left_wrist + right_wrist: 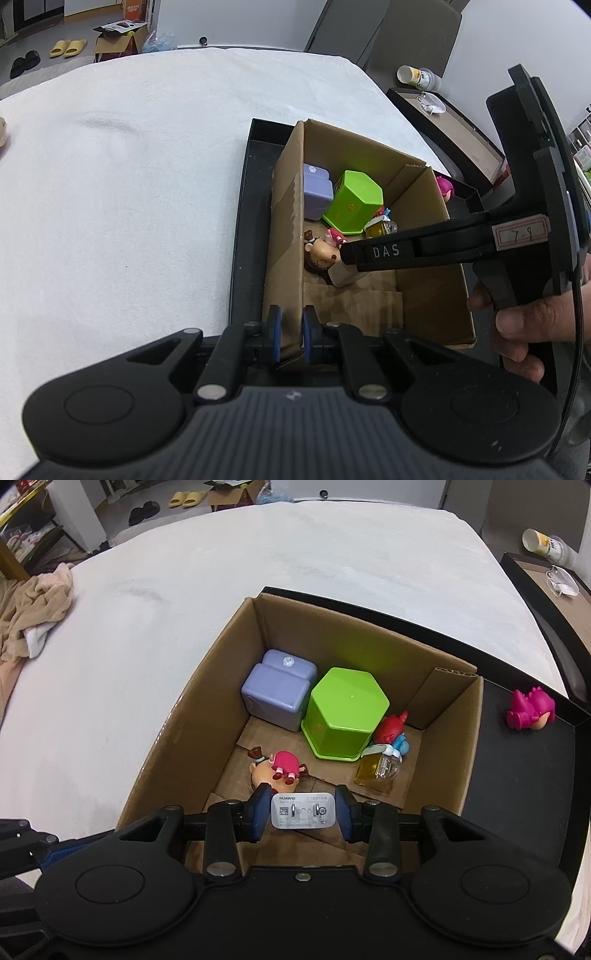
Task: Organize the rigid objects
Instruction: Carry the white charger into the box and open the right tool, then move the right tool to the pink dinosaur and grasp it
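"HUAWEI" stands on the white charger point(303, 811); "DAS" is printed on the right gripper's point(341, 254) finger, a handwritten "79" label farther back

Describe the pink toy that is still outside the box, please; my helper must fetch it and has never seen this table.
Find the cardboard box standing in the black tray on the white cloth. On the bare tray floor to the right of the box lies a magenta spiky-haired figurine. It is the only toy outside the box; the other pink doll lies inside.
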`<state>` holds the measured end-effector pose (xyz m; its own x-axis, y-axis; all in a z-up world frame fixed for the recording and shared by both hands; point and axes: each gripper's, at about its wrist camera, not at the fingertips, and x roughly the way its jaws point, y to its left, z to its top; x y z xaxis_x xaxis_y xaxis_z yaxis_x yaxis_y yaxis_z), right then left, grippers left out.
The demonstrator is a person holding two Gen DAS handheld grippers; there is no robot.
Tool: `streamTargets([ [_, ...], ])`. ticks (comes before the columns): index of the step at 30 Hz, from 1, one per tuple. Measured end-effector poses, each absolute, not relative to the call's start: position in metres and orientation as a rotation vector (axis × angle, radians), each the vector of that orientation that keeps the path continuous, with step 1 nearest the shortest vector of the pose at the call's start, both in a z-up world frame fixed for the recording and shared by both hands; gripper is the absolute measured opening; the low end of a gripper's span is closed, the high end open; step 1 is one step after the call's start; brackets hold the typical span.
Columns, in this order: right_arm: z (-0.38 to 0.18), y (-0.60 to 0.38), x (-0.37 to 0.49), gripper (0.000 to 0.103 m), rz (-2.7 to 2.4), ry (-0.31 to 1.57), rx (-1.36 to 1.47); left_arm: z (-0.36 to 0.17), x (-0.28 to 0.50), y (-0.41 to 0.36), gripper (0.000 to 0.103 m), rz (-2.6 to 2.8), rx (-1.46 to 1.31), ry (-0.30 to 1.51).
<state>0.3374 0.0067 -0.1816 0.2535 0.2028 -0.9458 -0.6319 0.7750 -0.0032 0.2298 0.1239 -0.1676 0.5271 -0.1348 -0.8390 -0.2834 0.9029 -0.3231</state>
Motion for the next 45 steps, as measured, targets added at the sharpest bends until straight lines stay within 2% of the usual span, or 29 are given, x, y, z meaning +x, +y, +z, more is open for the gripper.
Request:
streamTargets([
  [2, -0.182, 0.006, 0.338, 0.039, 0.593, 1.187, -0.429, -0.168, 0.230, 0.123, 0.011, 0.093, -0.451, 1.023],
  [6, -0.178, 0.003, 0.337, 0.049, 0.593, 1.169, -0.425, -0.168, 0.231, 0.123, 0.011, 0.094, -0.447, 1.027],
  [20, -0.134, -0.031, 0.336, 0.054, 0.630, 1.047, -0.365, -0.167, 0.232, 0.119, 0.011, 0.104, -0.427, 1.034],
  [30, -0.104, -0.073, 0.346, 0.063, 0.613, 0.965, -0.312, -0.167, 0.232, 0.116, 0.011, 0.114, -0.407, 1.038],
  [45, -0.114, -0.140, 0.386, 0.063, 0.506, 0.973, -0.185, -0.166, 0.235, 0.108, 0.011, 0.138, -0.369, 1.048],
])
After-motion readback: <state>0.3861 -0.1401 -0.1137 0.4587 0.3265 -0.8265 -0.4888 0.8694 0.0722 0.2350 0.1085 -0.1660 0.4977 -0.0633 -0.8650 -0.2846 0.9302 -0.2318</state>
